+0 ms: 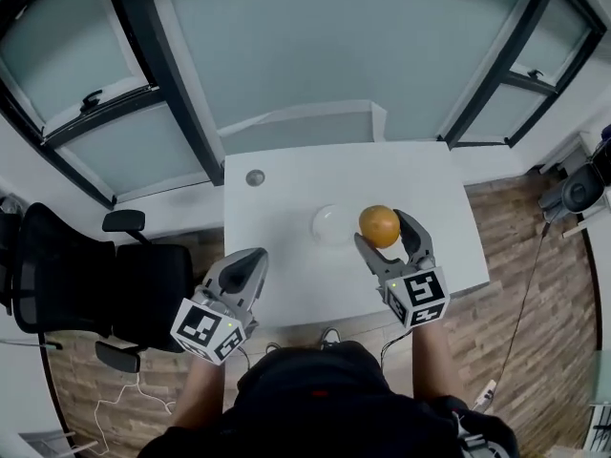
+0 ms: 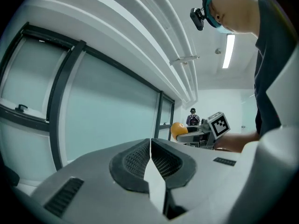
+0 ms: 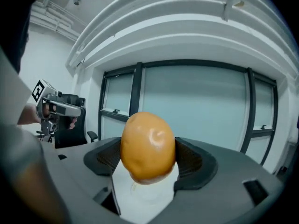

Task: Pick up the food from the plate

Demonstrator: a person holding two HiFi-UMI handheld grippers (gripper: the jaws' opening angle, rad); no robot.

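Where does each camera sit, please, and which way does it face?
Head view: on the person's head, looking steeply down at table, plate, left claw, right claw; forearms show.
Left gripper view: on the left claw, along its shut jaws toward windows; torso shows.
Right gripper view: on the right claw, along jaws gripping the orange food.
Shared: each gripper view sees the other claw.

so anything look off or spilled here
Nothing stands out: the orange food sits squarely in the right claw, the white plate lies flat on the table, and no spill shows. The left claw is shut, empty.
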